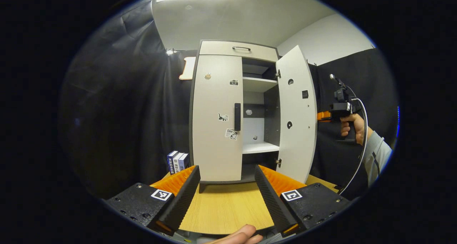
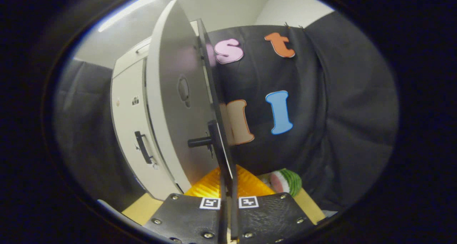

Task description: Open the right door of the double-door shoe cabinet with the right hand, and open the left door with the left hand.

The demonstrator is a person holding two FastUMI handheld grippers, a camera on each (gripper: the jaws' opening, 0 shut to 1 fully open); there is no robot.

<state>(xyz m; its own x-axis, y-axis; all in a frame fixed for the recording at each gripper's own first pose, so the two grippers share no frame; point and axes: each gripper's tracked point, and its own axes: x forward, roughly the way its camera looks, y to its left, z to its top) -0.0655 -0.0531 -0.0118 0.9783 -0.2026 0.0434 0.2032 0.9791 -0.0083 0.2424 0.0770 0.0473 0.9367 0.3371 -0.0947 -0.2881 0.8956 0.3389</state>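
Observation:
The pale shoe cabinet (image 1: 235, 51) stands on a wooden table (image 1: 228, 208). Its left door (image 1: 214, 129) is closed, with a dark vertical handle (image 1: 237, 116) at its inner edge. The right door (image 1: 296, 111) is swung wide, baring the shelves. My left gripper (image 1: 226, 187) is open low in front of the left door, well short of it. In the left gripper view the right gripper (image 1: 339, 108) sits at the open door's outer edge, held by a hand. In the right gripper view the right door (image 2: 171, 94) runs edge-on between the fingers of my right gripper (image 2: 228, 179), which is shut on it below the door's handle (image 2: 200, 141).
Three books (image 1: 177, 161) stand left of the cabinet's base. A watermelon-slice toy (image 2: 285, 181) lies on the table to the right of the open door. Black cloth walls close in on both sides. A thumb (image 1: 239, 237) shows at the table's near edge.

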